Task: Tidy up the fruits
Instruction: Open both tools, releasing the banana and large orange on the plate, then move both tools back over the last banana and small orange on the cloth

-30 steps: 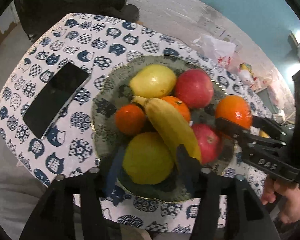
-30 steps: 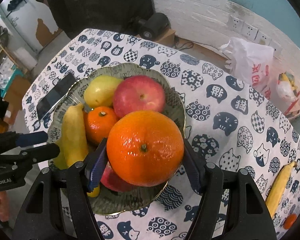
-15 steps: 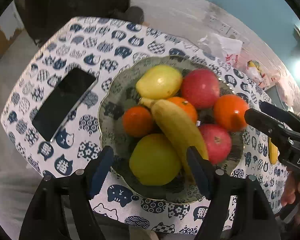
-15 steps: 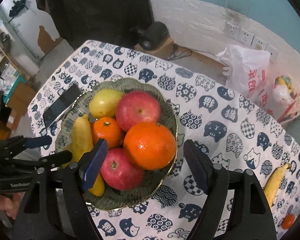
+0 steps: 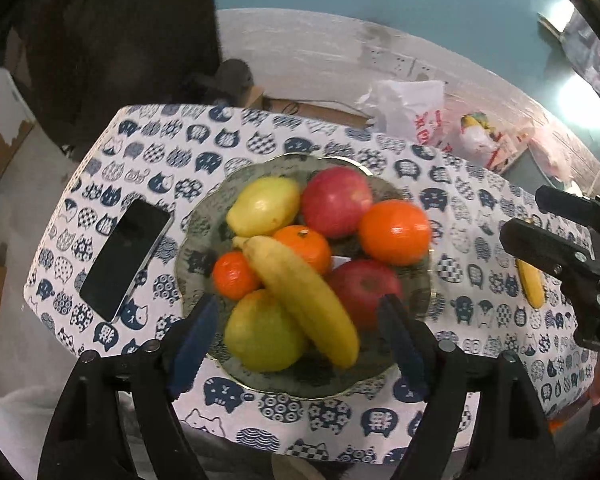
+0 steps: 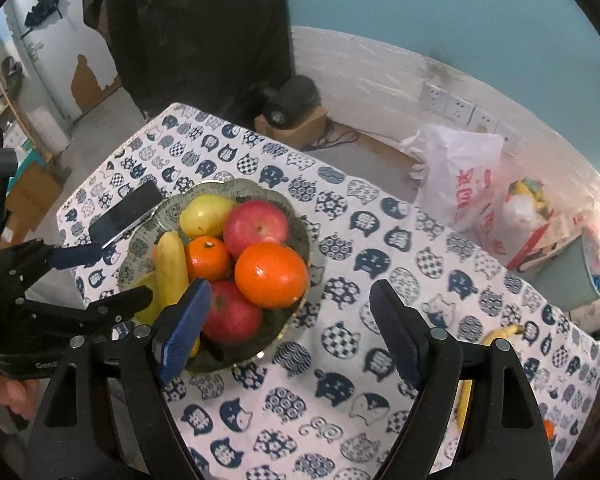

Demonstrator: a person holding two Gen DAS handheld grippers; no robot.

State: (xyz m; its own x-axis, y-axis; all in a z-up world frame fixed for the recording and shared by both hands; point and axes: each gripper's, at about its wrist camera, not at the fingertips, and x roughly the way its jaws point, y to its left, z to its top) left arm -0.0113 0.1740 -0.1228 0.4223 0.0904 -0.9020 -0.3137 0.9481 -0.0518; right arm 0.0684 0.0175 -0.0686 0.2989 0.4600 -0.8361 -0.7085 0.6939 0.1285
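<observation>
Entry: fruit bowl on the cat-print worktop, both grippers above it.

Change since a second ago: the right gripper then had its fingers either side of the large orange; that orange now sits in the bowl, clear of them. The left gripper then flanked the green-yellow pear; the pear now lies free. Both views show more worktop than before, so both hands have drawn back and up. Judged: two placements are finished.

Fingers, left: apart and opening, empty. The pear and the bowl's banana lie beyond and between the tips, untouched.

Fingers, right: wide apart and opening, empty. The orange lies just ahead of the left-hand fingertip, resting against a red apple; bare cloth shows between the tips.

Outstanding: a second banana lies on the cloth behind the right-hand finger of the right gripper, and a small orange fruit at the frame's edge beyond it. Judged next pickups.

Other: phone, left of the left fingers, beside the bowl.
</observation>
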